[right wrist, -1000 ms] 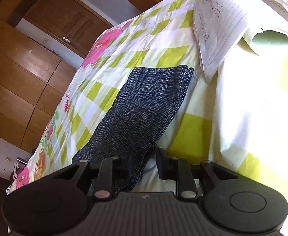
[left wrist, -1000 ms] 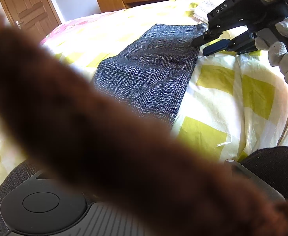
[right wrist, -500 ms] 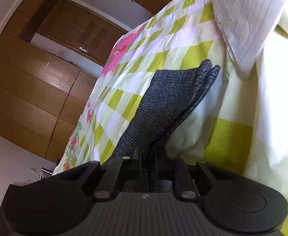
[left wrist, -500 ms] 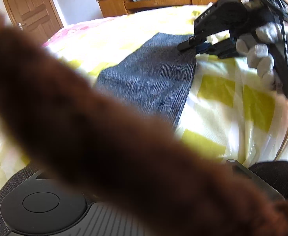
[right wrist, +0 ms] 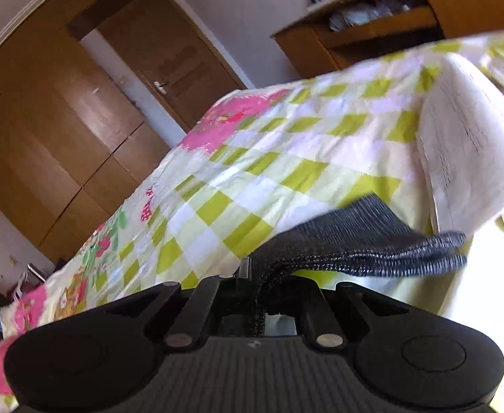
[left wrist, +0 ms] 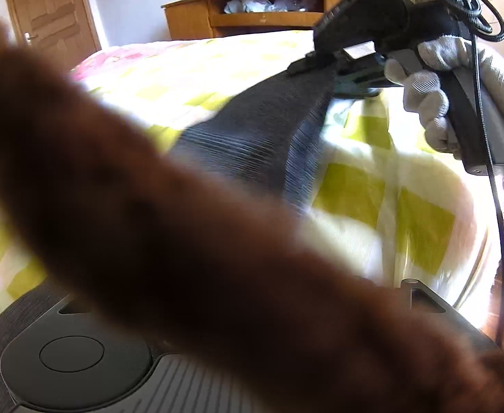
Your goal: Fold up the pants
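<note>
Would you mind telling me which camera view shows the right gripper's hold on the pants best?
The right wrist view: the right gripper is closing on the bunched pants edge. The left wrist view shows it sideways, blurred, lifting that end, partly behind a brown furry strip.

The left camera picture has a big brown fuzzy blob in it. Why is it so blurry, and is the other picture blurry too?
Left wrist view: the brown blob sits right against the lens, far too close to focus, and hides the left gripper's fingers; the pants smear from motion. Right wrist view: the bed cover and the pants are softly streaked, with bright glare at the right edge.
</note>
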Tool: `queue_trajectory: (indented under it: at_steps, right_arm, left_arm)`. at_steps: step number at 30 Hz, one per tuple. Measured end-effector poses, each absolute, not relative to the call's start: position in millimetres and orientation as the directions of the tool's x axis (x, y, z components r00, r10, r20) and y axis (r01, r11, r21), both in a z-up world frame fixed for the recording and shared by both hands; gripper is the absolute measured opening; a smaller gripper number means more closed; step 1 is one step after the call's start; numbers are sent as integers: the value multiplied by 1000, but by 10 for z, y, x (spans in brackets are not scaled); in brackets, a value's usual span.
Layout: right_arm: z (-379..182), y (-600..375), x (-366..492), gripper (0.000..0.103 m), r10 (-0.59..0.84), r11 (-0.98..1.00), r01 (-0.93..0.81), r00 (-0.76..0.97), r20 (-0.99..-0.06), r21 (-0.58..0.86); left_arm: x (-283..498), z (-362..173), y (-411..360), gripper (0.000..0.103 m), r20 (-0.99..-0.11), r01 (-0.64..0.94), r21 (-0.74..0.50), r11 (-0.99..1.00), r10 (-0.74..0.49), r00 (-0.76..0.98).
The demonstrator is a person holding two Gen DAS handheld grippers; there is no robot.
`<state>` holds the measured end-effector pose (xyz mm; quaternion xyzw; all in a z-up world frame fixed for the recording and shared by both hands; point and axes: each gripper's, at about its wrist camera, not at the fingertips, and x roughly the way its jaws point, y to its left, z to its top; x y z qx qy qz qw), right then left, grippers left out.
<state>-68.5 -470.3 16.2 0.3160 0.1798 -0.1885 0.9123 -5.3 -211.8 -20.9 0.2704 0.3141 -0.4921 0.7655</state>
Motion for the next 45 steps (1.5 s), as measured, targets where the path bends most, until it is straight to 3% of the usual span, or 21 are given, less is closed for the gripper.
queue_trajectory:
  at_steps: [4,7,14,20,24,27,31,32,34,37,40,42,45]
  right_arm:
    - [601,-3986,-383,24,-183,894,316,905,-384,318]
    - [784,-3126,-85,24,-62,986,115,929,-366,124]
    - [135,-1058,183,24,213,868,-405,828,-519,-289]
    - [-468,-577,97,26,141,762,-491,763,-631,-422]
    - [-279,-787,183,33,174,889,-408,722,-670,-208]
    - [-107,-1117,310,45,301,946,-298,670,-678,126]
    - [-92,-1546,521,46,390,871,-50,675,-626,489]
    - [-114,-1621,567,46,401,832,5,685,-608,555]
    - [-130,-1616,674,26,373,815,81,685,-626,574]
    - [80,-1236,716,25,308,904,-11,709,-634,427]
    - [393,-566,577,25,230,971,-231,801,-552,70]
    - [405,-123,399,25,257,908,-380,837,-482,-175]
    - [125,378,259,24,336,770,-540,796,-503,-341]
  left_arm:
    - [2,-137,-1635,75,-743,892,113,438,-558,368]
    - [102,-73,-1178,75,-744,851,136,507,-515,426]
    - [313,-7,-13,76,-746,718,196,668,-374,551]
    - [279,-12,779,76,-745,611,199,766,-287,602]
    - [247,-6,1050,76,-736,578,158,800,-295,609]
    - [246,1,1164,76,-722,571,121,812,-323,612]
    - [231,19,1264,76,-695,563,82,822,-358,624]
    - [222,21,1294,76,-688,562,75,824,-366,627]
    - [220,22,1335,76,-678,559,69,826,-372,634]
    - [179,34,1414,76,-667,546,63,835,-372,645]
    - [97,59,1552,76,-657,526,61,848,-363,661]
    - [69,72,1682,76,-654,503,58,863,-348,672]
    - [25,75,1856,76,-656,465,48,884,-323,682]
